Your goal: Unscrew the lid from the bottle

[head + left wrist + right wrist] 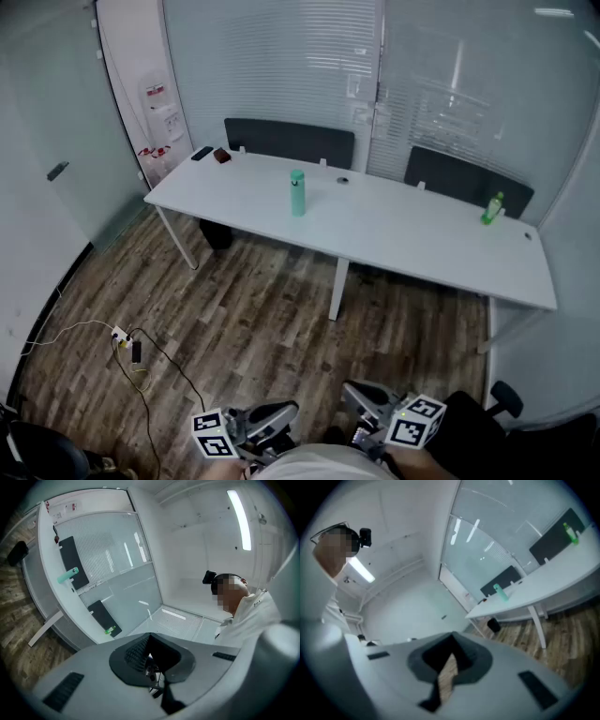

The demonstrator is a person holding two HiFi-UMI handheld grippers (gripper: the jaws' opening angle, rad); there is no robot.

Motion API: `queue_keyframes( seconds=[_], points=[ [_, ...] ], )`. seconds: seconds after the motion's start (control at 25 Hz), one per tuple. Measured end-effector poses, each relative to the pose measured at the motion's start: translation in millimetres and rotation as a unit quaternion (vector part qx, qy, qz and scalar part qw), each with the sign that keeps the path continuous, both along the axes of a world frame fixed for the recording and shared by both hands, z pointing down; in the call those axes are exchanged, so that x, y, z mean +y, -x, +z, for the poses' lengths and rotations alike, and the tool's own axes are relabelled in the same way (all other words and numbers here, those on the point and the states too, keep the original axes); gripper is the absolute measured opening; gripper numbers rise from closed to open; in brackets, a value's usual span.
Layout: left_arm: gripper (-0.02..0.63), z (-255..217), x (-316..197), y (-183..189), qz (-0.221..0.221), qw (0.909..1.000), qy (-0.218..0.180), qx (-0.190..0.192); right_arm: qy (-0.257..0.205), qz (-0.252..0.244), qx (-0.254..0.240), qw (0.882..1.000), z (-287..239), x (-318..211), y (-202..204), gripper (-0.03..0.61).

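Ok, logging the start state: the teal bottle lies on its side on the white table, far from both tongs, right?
No. The head view shows the teal bottle standing upright on the white table, far from the left tongs and right tongs.

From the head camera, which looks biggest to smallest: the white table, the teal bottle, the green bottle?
1. white table
2. teal bottle
3. green bottle, smaller; both bottles sit similarly far away, so nearness hardly matters.
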State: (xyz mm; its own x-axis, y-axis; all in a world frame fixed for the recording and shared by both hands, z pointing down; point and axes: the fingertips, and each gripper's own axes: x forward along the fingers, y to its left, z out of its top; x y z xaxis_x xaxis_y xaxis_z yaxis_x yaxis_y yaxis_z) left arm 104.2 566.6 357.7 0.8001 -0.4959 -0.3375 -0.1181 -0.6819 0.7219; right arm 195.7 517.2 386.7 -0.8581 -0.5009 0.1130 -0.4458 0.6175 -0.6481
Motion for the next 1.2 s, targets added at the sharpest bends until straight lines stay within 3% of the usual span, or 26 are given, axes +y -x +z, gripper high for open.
queue_keyframes(
  seconds=[0.32, 0.68, 0.76, 0.84, 0.88, 1.12, 1.2],
  points=[
    [0.015, 4.4, -6.1, 12.8, -0.012, 0.9998, -0.004, -0.017, -0.01, -0.004, 0.013, 1.0, 0.2, -2.8, 14.7, 0.021],
    [0.015, 4.8, -6.1, 22.6, -0.017, 0.9998, -0.002, -0.012, -0.008, -0.003, 0.003, 1.0, -1.6, -3.2, 23.1, 0.026],
    [0.015, 5.3, -6.2, 25.8, -0.018, 0.9998, -0.001, -0.011, -0.01, -0.012, 0.004, 1.0, -1.5, -1.2, 28.2, 0.052],
    [0.015, 6.5, -6.2, 29.3, -0.02, 0.9997, -0.002, -0.012, -0.011, -0.02, 0.007, 1.0, -0.3, 0.7, 33.8, 0.144],
    [0.015, 7.6, -6.1, 31.4, -0.022, 0.9997, -0.001, -0.013, -0.012, -0.021, 0.011, 1.0, 1.3, 1.4, 35.9, 0.159],
    [0.024, 17.7, -6.5, 50.5, -0.053, 0.9976, -0.001, -0.044, -0.001, -0.003, 0.018, 1.0, 12.1, 3.8, 42.6, 0.173],
    [0.078, 20.3, -8.0, 57.4, -0.063, 0.9966, -0.002, -0.053, 0.0, 0.008, 0.018, 1.0, 14.0, 2.5, 45.0, 0.173]
  ],
)
